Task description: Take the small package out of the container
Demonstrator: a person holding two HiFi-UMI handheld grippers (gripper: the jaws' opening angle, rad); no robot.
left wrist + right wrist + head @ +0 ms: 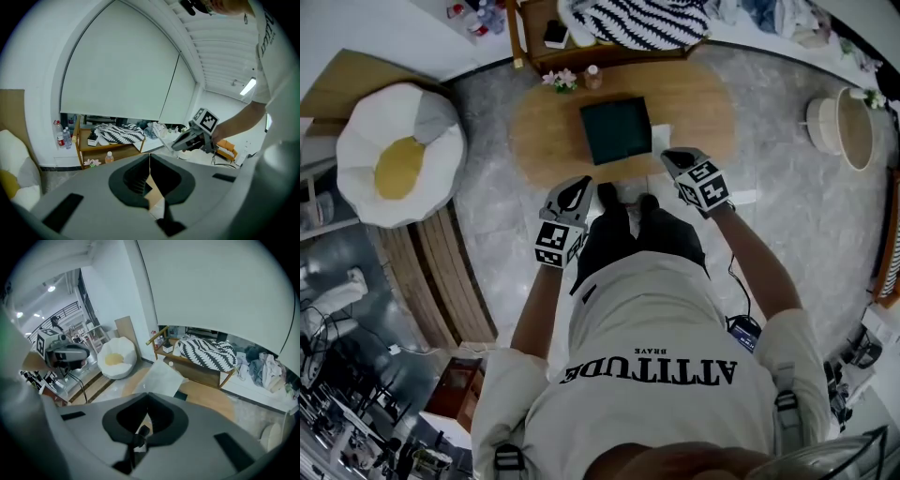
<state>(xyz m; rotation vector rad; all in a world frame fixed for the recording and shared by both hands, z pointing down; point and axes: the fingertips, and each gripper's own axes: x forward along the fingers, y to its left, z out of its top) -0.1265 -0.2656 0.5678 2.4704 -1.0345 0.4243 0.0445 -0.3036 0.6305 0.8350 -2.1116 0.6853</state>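
A dark green square container sits on the low oval wooden table. My right gripper hangs just right of it, raised above the table and shut on a flat white package. The package sticks out ahead of its jaws. From the left gripper view this package hangs from the right gripper's tip. A corner of the container peeks out past the package. My left gripper is at the table's near edge, left of the container. Its jaws meet with nothing between them.
A small bottle and pink flowers stand at the table's far edge. Behind is a wooden bench with a striped cloth. An egg-shaped cushion lies left, a round basket right. The person's legs stand at the table's near side.
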